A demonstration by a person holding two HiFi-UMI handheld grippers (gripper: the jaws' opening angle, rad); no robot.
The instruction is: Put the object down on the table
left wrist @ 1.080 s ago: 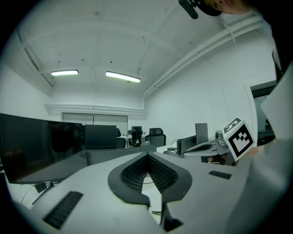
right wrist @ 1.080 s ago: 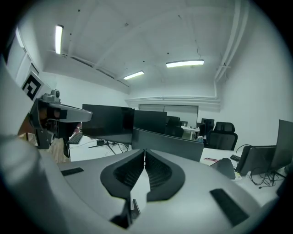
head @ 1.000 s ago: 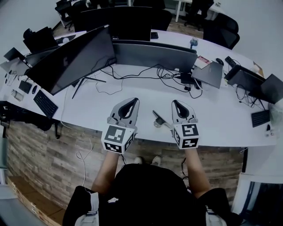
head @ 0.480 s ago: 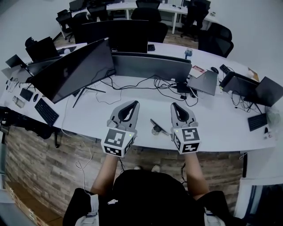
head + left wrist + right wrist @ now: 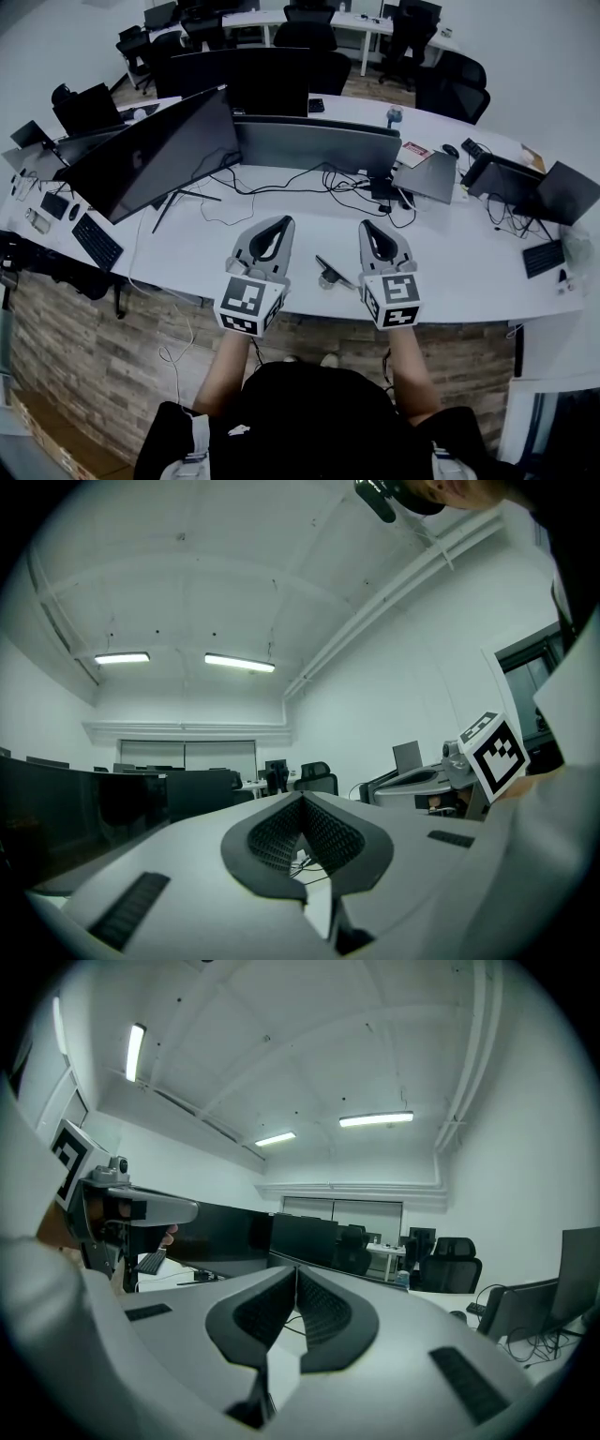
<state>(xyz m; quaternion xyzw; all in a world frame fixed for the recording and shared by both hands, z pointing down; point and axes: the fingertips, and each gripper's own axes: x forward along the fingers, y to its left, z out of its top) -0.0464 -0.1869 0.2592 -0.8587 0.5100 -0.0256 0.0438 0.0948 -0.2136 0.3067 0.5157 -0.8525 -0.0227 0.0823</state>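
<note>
A small grey and dark object [image 5: 327, 275] lies on the white table [image 5: 450, 267] near its front edge, between my two grippers. My left gripper [image 5: 284, 221] hovers just left of it, jaws pressed together and holding nothing. To the right of the object my right gripper [image 5: 366, 226] is likewise shut and empty. In the left gripper view the left gripper [image 5: 302, 797] has its tips meeting and points out over the room. The right gripper view shows the right gripper [image 5: 294, 1267] closed the same way. Neither gripper view shows the object.
Large dark monitors [image 5: 159, 150] stand at the back left, with black cables [image 5: 347, 183] trailing across the table's middle. A closed laptop [image 5: 427, 176] sits at the back right and a keyboard [image 5: 94, 242] at the left. Office chairs [image 5: 450, 80] stand beyond.
The head view has tilted a little, so everything sits slightly lower in the picture. Both grippers stay shut side by side, and the object stays on the table.
</note>
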